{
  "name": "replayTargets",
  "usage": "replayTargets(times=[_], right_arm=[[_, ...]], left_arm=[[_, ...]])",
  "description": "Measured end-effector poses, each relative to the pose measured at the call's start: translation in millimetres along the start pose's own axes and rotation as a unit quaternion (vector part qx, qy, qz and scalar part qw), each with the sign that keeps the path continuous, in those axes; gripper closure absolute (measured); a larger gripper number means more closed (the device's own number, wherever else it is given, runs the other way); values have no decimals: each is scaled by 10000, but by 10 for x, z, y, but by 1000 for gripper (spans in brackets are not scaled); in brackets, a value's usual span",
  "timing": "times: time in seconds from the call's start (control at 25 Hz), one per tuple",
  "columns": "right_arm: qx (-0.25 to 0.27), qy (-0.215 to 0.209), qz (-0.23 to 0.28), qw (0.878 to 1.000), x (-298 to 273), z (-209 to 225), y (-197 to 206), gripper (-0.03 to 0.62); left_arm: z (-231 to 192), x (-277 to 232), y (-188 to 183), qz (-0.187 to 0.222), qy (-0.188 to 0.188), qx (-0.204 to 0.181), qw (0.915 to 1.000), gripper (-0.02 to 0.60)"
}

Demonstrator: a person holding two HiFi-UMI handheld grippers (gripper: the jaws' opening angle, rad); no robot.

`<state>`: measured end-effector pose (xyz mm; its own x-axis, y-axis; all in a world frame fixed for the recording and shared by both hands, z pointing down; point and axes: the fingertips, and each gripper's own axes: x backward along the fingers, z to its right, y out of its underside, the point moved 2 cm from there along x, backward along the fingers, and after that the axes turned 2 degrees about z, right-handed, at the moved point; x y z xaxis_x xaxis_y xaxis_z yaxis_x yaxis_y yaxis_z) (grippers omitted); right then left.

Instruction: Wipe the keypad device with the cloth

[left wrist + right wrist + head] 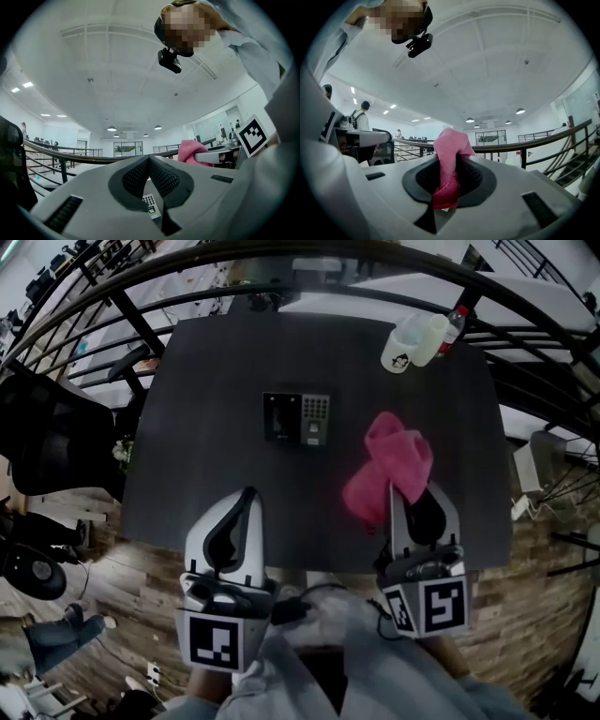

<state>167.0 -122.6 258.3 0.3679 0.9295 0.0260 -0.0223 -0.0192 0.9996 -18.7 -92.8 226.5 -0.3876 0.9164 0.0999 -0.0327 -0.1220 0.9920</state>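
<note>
The keypad device (296, 418), black with a grey number pad, lies flat near the middle of the dark table (206, 371). My right gripper (409, 493) is shut on a pink cloth (389, 468), which bunches up over its tips to the right of the device and nearer me. In the right gripper view the cloth (449, 154) is pinched between the jaws of my right gripper (449, 176). My left gripper (247, 495) hovers at the table's near edge, in front of the device, shut and holding nothing. Through the left gripper (149, 160) jaws' lower gap the keypad device (150, 204) shows small.
A white mug (405, 345) and a red-capped bottle (454, 326) stand at the table's far right corner. A black office chair (47, 437) is left of the table. Curved black railings (103, 296) run behind it. Wooden floor lies below the near edge.
</note>
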Motion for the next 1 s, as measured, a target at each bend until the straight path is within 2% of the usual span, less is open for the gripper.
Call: replayTargets(times=[0.36, 0.68, 1.0], right_arm=[[-126, -160, -146, 9997, -244, 292, 196, 523], [-137, -117, -308, 9994, -390, 446, 387, 523], [0, -119, -490, 9987, -632, 405, 581, 523]], left_arm=[[39, -230, 43, -27, -266, 77, 9996, 577], [69, -327, 117, -155, -269, 0, 9995, 577], [-94, -373, 210, -253, -260, -21, 9993, 577]])
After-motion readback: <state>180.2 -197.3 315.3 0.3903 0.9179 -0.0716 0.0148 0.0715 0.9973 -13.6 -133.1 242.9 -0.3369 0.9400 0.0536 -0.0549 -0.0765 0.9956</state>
